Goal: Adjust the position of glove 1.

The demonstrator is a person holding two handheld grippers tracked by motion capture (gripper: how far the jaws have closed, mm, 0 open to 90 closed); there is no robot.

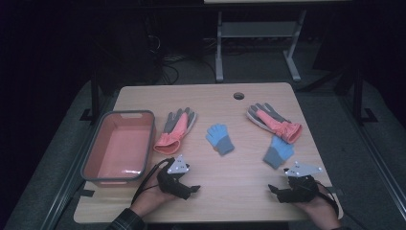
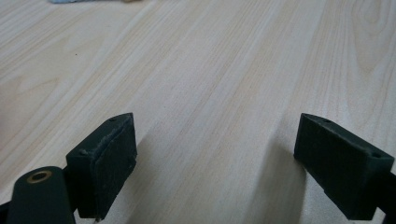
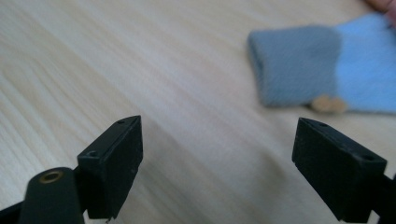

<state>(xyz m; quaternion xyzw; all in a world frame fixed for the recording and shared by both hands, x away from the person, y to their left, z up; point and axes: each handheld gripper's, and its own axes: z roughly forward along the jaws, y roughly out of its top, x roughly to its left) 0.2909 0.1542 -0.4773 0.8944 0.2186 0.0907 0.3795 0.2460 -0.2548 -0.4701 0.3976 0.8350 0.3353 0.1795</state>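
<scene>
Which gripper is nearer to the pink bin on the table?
The left. The left gripper lies just beside the near right corner of the pink bin, jaws open. The right gripper rests far across the table, near a blue glove.

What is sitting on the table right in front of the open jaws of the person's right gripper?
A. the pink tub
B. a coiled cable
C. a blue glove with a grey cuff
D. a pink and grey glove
C: in the right gripper view the blue glove lies grey cuff first just beyond the open right gripper, untouched on the wooden table.
</scene>
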